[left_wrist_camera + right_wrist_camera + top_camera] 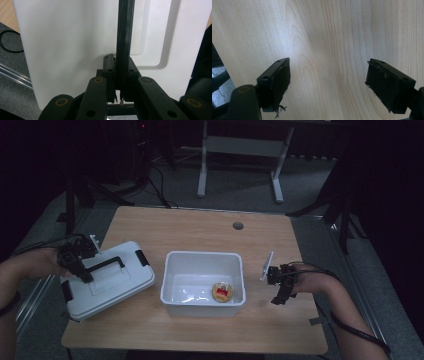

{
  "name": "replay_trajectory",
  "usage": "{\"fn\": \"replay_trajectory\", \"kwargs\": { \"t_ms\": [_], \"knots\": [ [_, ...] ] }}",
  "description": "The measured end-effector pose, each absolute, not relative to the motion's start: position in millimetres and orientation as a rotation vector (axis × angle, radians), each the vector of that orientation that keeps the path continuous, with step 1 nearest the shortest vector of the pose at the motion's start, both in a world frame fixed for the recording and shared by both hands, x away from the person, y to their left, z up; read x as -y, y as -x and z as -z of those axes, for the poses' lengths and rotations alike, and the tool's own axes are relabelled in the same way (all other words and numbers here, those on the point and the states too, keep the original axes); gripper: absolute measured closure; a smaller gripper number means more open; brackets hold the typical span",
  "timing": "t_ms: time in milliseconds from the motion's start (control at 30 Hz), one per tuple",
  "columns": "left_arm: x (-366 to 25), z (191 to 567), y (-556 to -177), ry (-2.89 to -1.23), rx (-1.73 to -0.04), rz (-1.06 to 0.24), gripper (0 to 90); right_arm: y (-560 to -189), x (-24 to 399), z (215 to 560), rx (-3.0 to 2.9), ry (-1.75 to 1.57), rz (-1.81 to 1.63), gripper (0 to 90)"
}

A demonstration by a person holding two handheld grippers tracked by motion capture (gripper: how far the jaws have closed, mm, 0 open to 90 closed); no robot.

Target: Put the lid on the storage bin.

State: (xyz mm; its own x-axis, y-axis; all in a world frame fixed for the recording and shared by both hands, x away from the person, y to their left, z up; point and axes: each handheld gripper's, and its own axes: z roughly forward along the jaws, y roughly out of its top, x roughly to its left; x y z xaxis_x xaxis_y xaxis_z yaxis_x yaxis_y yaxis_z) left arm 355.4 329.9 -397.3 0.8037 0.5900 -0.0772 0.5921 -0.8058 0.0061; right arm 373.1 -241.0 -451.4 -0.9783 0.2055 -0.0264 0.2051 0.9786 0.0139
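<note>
White plastic sits under my left gripper (pixel 82 272): the lid (pixel 107 280) with its black handle (pixel 105 264), and my jaws are closed tight on that handle near its left end. In the left gripper view the handle (pixel 123 45) runs as a dark bar straight up between the jaws, across the pale lid (pixel 70 50). The lid lies by the table's left edge, one corner toward the front-left corner, turned askew to the table's sides, its long axis running from front-left to back-right. The open white bin (pixel 204 282) it looks made for stands just to its right, near the middle of the table (pixel 200 227), a small round yellow and red thing (pixel 222 291) inside. So the lid would have to travel right and square up with the bin's rim, I judge. My right gripper (pixel 280 292) hangs over bare wood near the right edge, jaws wide apart and holding nothing; my left is the one that is already there.
</note>
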Motion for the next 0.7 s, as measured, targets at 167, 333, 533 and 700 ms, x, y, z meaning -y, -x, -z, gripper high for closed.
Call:
{"fn": "replay_trajectory", "kwargs": {
  "t_ms": [167, 333, 533, 700],
  "knots": [
    [-325.9, 382.9, -353.7, -2.978, -0.950, 0.090, 83.7, -372.6, 241.5, 450.6, -3.098, -0.325, -0.017, 19.0],
    [-319.2, 364.0, -352.8, -2.975, -0.919, 0.050, 83.7, -372.1, 243.3, 448.6, -3.091, -0.335, -0.017, 19.0],
    [-303.4, 342.2, -351.8, -2.996, -0.861, 0.010, 83.7, -371.2, 244.1, 448.8, -3.090, -0.337, -0.020, 19.0],
    [-286.3, 325.3, -354.3, -3.000, -0.795, -0.020, 83.7, -370.0, 243.3, 448.8, -3.090, -0.330, -0.024, 19.0]
  ]
}}
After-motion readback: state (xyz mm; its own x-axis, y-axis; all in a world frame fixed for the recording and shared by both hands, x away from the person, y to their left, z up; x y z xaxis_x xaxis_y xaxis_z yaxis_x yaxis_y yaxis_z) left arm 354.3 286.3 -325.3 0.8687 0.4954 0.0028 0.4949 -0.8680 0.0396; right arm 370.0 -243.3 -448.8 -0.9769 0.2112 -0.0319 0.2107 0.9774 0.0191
